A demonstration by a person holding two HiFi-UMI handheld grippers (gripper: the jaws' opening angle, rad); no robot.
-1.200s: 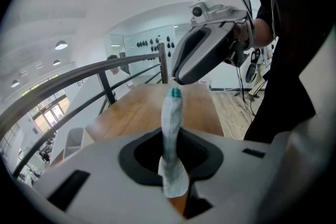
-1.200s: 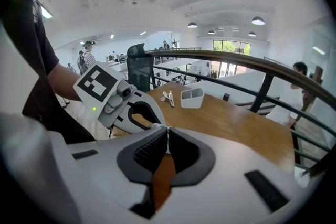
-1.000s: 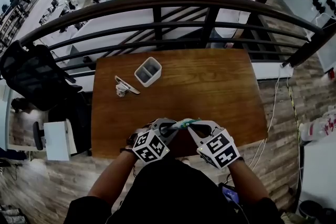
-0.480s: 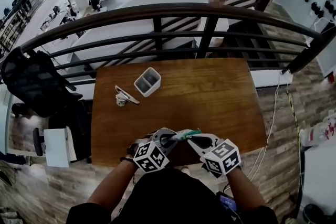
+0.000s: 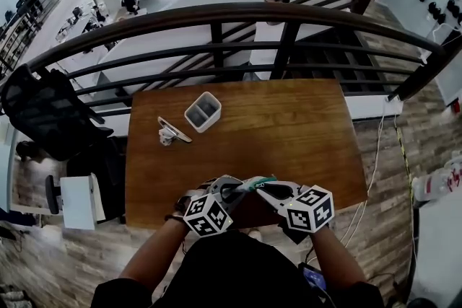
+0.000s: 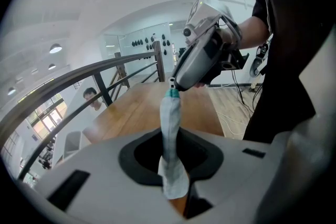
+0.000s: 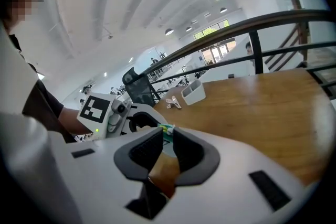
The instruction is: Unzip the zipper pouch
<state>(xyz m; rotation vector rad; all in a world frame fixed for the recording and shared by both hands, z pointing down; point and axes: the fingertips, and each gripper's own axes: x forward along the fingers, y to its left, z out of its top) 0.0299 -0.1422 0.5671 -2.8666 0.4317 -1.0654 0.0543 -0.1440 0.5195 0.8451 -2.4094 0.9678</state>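
**Pouch strung between both claws at near table edge**

Brown wooden table (image 5: 289,126), work happening over its near edge. Left claw (image 6: 169,149) is clamped on the pale grey-blue fabric zipper pouch (image 6: 169,113), which runs out between its jaws toward the right claw (image 7: 167,132). The right claw's jaws are narrowly apart and have just been opening, with the pouch's teal zipper end (image 6: 172,94) between the tips. White two-slot holder (image 5: 203,112) and a small white clip-like piece (image 5: 172,129) sit far-left, well apart from the pouch.

Wooden table (image 5: 289,126) beside a dark curved railing (image 5: 216,9), black office chair (image 5: 43,108), wood-plank floor (image 5: 426,141)
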